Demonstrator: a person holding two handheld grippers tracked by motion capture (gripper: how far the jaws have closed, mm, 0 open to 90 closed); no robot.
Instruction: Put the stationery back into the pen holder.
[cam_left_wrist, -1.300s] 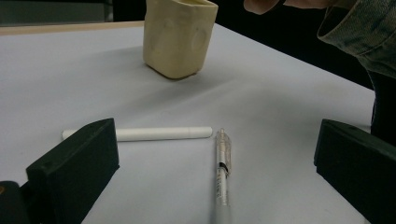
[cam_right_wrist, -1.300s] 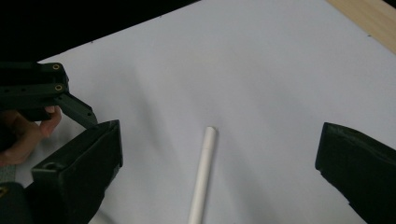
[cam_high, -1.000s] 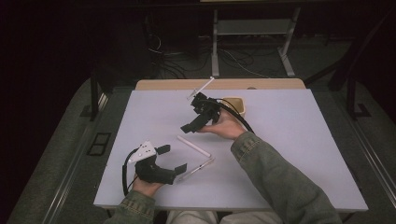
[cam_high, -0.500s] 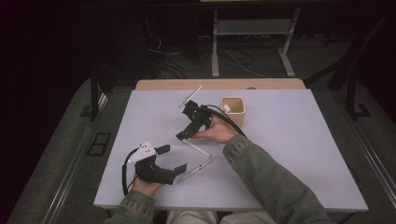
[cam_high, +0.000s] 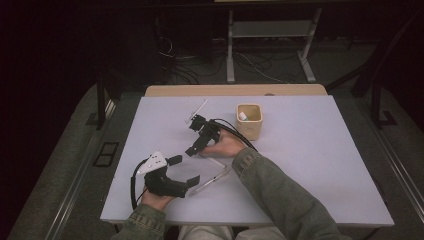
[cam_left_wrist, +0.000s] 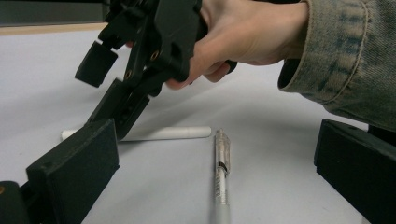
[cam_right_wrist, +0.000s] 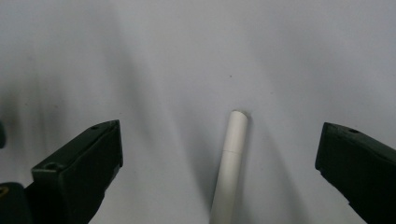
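Between the spread jaws of the right gripper (cam_right_wrist: 219, 163) lies a short white cylindrical stick (cam_right_wrist: 229, 163) flat on the pale grey worktop (cam_high: 320, 165), not touched; jaws wide apart, gripper tilted down over it. Left gripper (cam_high: 184, 170) also spread, nothing pinched, w/ a slim clear-and-silver pen (cam_left_wrist: 221, 172) lying lengthwise betw. its jaws, just short of the white stick, which lies crosswise beyond the pen tip. Small tan square cup (cam_high: 249, 121) sits behind and to the right of the right gripper, well apart from both pens.
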